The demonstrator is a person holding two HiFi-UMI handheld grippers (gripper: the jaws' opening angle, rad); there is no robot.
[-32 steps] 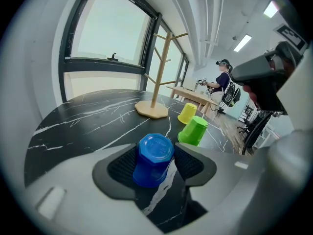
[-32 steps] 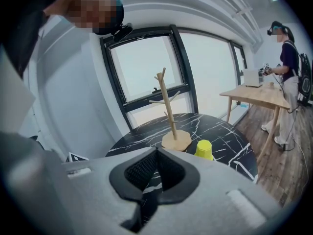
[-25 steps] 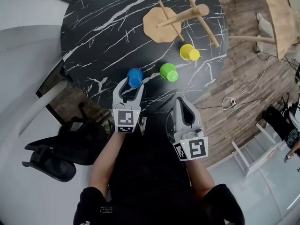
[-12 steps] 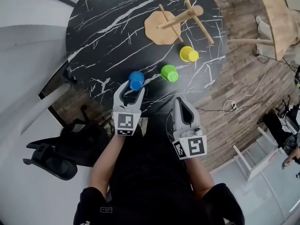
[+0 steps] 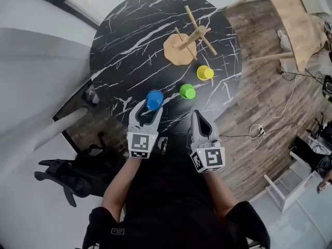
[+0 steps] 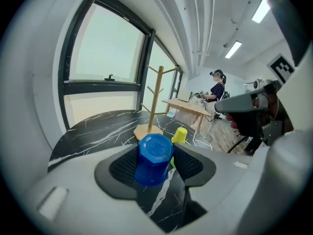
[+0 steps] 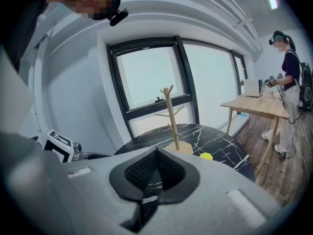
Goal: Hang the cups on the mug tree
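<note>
My left gripper (image 5: 150, 107) is shut on an upside-down blue cup (image 5: 154, 99), held just above the black marble table (image 5: 129, 45). In the left gripper view the blue cup (image 6: 154, 158) sits between both ribbed pads. A green cup (image 5: 187, 91) and a yellow cup (image 5: 205, 72) stand upside down on the table, to the right. Behind them rises the wooden mug tree (image 5: 193, 35), its pegs bare. My right gripper (image 5: 196, 116) hovers at the table's near edge, shut and empty; its pads meet in the right gripper view (image 7: 156, 153).
A black office chair (image 5: 78, 170) stands left of me by the table's near edge. A light wooden table (image 5: 290, 19) is at the upper right, with a person (image 7: 288, 82) beside it. Cables (image 5: 257, 128) lie on the wood floor to the right.
The left gripper has risen with the blue cup between its jaws. The right gripper rose a little. The head view has pulled back, so the table looks smaller.
</note>
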